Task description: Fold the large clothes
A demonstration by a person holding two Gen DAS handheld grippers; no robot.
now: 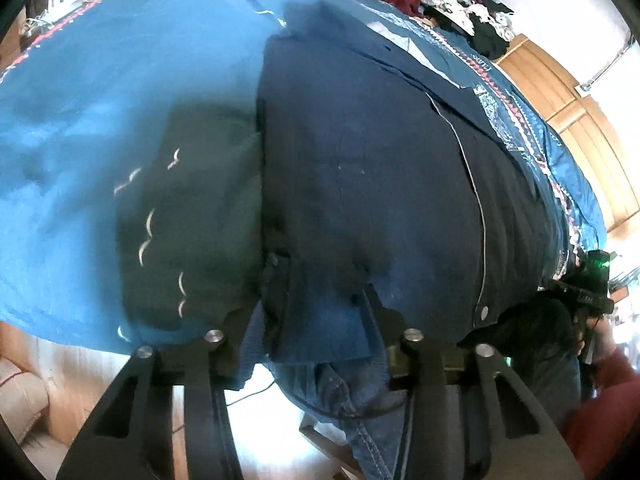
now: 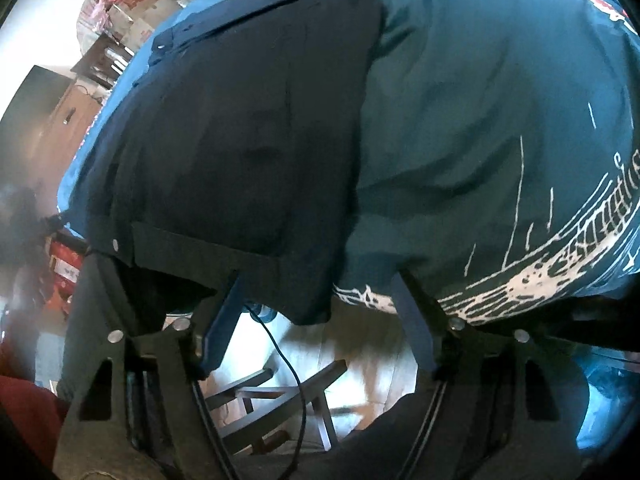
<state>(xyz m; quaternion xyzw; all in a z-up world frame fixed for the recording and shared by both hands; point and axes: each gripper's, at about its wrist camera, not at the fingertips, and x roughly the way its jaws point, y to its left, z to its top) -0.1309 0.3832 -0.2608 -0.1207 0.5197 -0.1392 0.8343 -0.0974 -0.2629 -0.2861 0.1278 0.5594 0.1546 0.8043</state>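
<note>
A dark navy button shirt (image 1: 360,160) lies flat on a blue printed cover (image 1: 120,80), its hem hanging over the near edge. My left gripper (image 1: 310,312) is at that hem, jaws wide apart and open, the tips tucked under the hanging cloth. In the right wrist view the same shirt (image 2: 240,140) fills the left half, beside the teal cover (image 2: 480,120) with a white ship print. My right gripper (image 2: 320,292) is also open at the edge, with the shirt's corner hanging between its fingers. The left wrist view shows the right gripper (image 1: 592,300) far right, with a green light.
A pile of mixed clothes (image 1: 472,0) sits at the far end of the cover. Wooden cabinets (image 1: 580,120) stand behind it, and cardboard boxes (image 2: 132,12) are stacked on the other side. Below the edge are a dark chair frame (image 2: 280,392), a cable (image 2: 288,360) and a person's jeans (image 1: 360,420).
</note>
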